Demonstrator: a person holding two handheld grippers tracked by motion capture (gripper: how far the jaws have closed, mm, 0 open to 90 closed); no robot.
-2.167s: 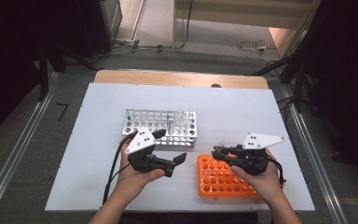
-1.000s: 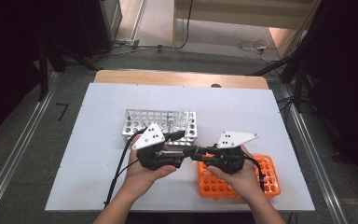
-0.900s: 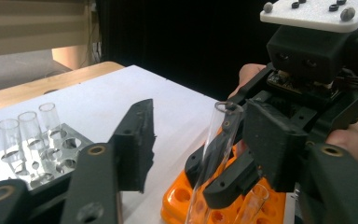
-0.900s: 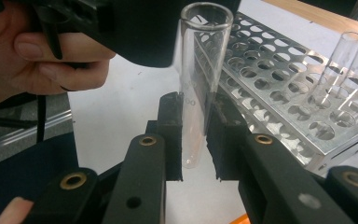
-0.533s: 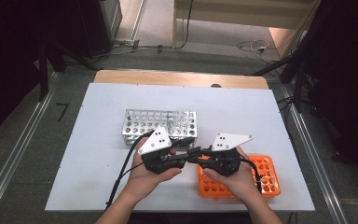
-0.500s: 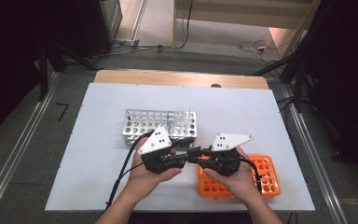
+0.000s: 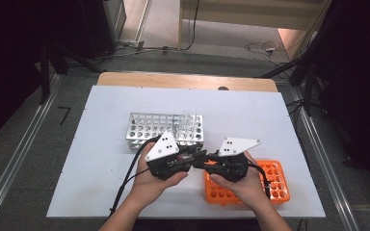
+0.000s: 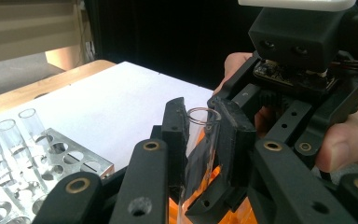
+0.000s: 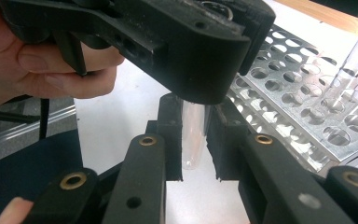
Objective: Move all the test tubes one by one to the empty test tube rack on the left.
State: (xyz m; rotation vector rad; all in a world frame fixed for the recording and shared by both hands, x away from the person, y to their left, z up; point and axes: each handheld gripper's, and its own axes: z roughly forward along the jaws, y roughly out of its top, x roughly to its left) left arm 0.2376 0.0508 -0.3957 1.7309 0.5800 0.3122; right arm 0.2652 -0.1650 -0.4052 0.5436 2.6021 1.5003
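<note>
A clear test tube [image 8: 199, 140] stands upright between my two grippers, above the left end of the orange rack [image 7: 274, 185]. My left gripper [image 7: 196, 157] has just been closing and its pads now press on the tube's upper part near the rim, as the left gripper view shows [image 8: 200, 116]. My right gripper [image 7: 207, 163] faces it from the right. In the right gripper view it [image 9: 193, 121] is shut on the lower part of the tube [image 9: 191, 149], whose rounded bottom hangs free above the white table.
A silver metal rack [image 7: 147, 127] with many holes stands just behind the grippers, and several clear tubes [image 7: 185, 122] stand at its right end. The white table [image 7: 101, 183] ends at a wooden strip at the back. Dark floor and rails lie at both sides.
The two grippers, apart at first, have come together at the orange rack's left end. The left one's jaws have closed around the tube that the right one holds.
</note>
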